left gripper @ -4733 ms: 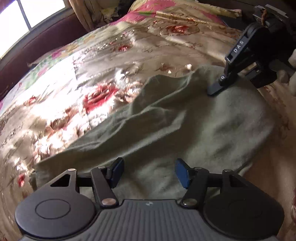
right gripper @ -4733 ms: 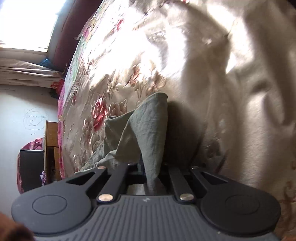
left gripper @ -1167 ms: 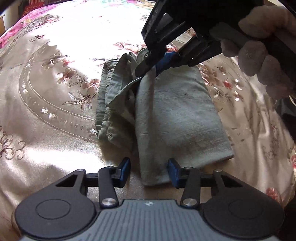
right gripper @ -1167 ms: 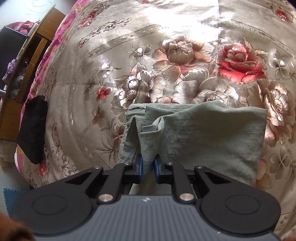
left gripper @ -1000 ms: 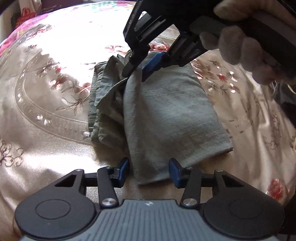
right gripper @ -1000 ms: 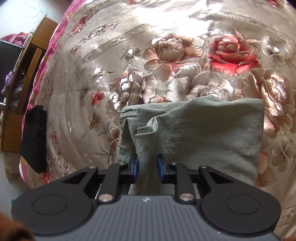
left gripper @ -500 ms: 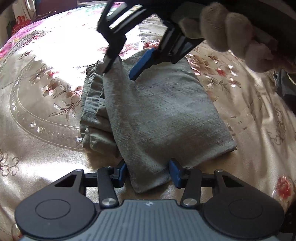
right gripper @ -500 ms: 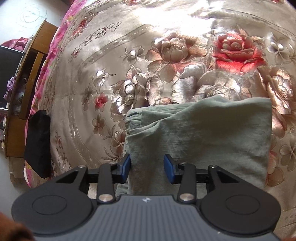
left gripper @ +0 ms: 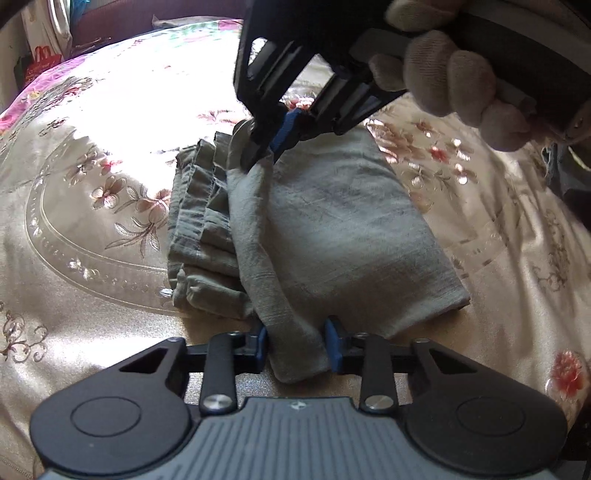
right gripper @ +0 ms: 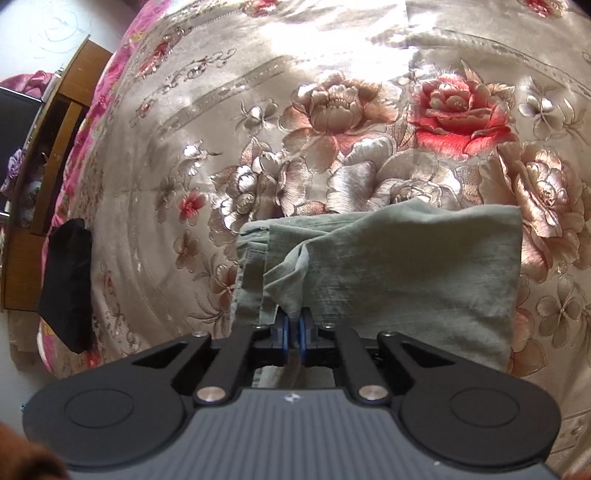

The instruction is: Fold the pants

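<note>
The grey-green pants [left gripper: 332, 229] lie folded into a thick rectangle on the flowered bedspread [left gripper: 92, 155]. My left gripper [left gripper: 297, 345] is open, its blue pads on either side of the near corner of the top layer. My right gripper [left gripper: 264, 151] is at the far corner and is shut on a pinch of the top layer. In the right wrist view the pants [right gripper: 424, 266] fill the lower middle, and the right gripper [right gripper: 291, 332] has its blue pads closed on a raised fold of cloth.
The bedspread [right gripper: 332, 110] stretches all round the pants. A wooden cabinet [right gripper: 40, 155] and a black cloth [right gripper: 66, 280] hanging at the bed's edge show at the left of the right wrist view. A dark headboard [left gripper: 110, 22] runs along the far side.
My right gripper let go of the cloth, opened wide, then closed again on the far corner of the top layer. My left gripper's open pads moved in around the near corner.
</note>
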The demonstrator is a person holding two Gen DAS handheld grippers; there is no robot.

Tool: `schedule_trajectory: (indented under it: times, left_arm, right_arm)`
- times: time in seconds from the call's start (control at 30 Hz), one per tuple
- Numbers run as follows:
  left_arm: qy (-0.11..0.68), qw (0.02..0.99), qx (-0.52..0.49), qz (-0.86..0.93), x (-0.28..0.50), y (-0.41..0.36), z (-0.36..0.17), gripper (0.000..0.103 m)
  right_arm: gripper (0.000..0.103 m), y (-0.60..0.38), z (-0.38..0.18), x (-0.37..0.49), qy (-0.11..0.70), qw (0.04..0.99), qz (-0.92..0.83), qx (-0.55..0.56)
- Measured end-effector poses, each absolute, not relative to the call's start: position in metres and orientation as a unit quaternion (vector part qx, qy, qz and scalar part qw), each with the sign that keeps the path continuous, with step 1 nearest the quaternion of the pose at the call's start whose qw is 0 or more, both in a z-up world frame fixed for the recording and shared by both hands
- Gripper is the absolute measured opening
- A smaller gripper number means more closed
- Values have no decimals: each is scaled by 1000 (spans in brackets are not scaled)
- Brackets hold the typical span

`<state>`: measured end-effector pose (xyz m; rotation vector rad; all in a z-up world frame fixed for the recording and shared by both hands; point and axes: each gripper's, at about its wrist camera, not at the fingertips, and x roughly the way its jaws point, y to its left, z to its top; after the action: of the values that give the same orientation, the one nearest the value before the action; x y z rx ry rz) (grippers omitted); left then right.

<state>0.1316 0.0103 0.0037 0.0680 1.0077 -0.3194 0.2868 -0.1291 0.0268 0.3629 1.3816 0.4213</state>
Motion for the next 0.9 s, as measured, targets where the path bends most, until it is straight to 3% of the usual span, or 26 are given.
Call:
schedule_trajectory:
  times: [0.27, 0.57, 0.9]
  left_arm:
    - [451, 881, 20, -141, 148, 31, 32, 35]
    - [457, 884, -2, -95, 166, 62, 29, 34]
    - [445, 891, -35, -81, 179, 92, 42, 34]
  right_arm:
    - [5, -133, 60, 298, 595, 756, 191, 194]
    - [6, -89, 28, 310, 605, 735, 219, 215]
    - [6, -77, 53, 322, 586, 736, 232, 245]
